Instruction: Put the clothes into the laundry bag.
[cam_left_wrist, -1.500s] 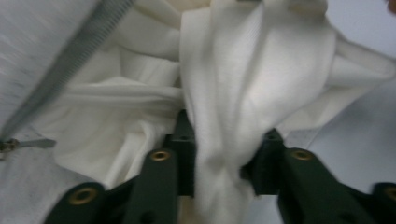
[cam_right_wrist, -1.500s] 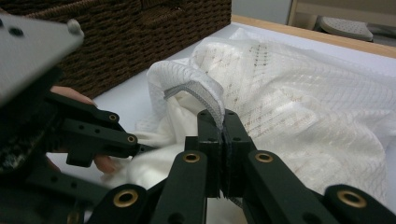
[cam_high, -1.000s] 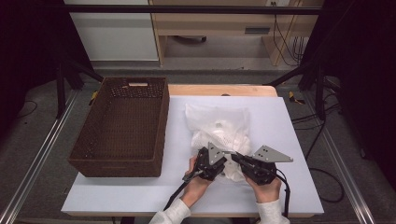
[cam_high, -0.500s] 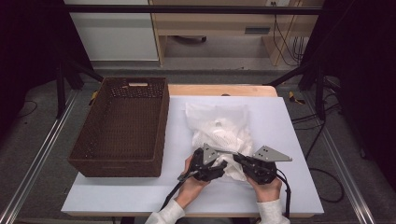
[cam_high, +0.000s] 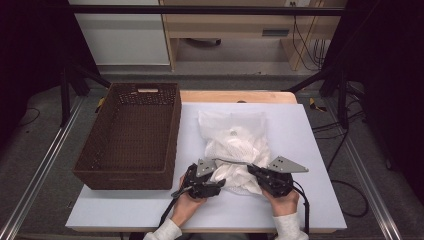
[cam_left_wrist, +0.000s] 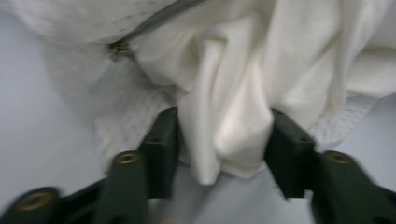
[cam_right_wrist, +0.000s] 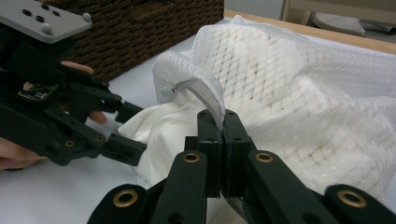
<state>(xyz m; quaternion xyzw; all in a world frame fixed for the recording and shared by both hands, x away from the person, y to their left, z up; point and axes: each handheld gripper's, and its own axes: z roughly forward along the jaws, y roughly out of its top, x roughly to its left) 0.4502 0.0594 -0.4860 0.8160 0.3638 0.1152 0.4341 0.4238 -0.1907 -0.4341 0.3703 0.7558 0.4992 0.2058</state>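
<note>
A white mesh laundry bag lies on the white tabletop, its long axis running from the far edge toward the near edge, its open mouth at the near end. Cream cloth bulges out of that mouth. A brown wicker basket fills the tabletop's left side, its right wall just beside the bag; the strip along the right edge and the near-left corner lie bare.

The right gripper has its jaws pressed together on the bag's mouth hem, lifting it into an arch. The left gripper stands at the mouth, jaws about half spread and just closing in, with a fold of the cream cloth between them; the pads touch the fold's sides, but whether they press it cannot be told.
</note>
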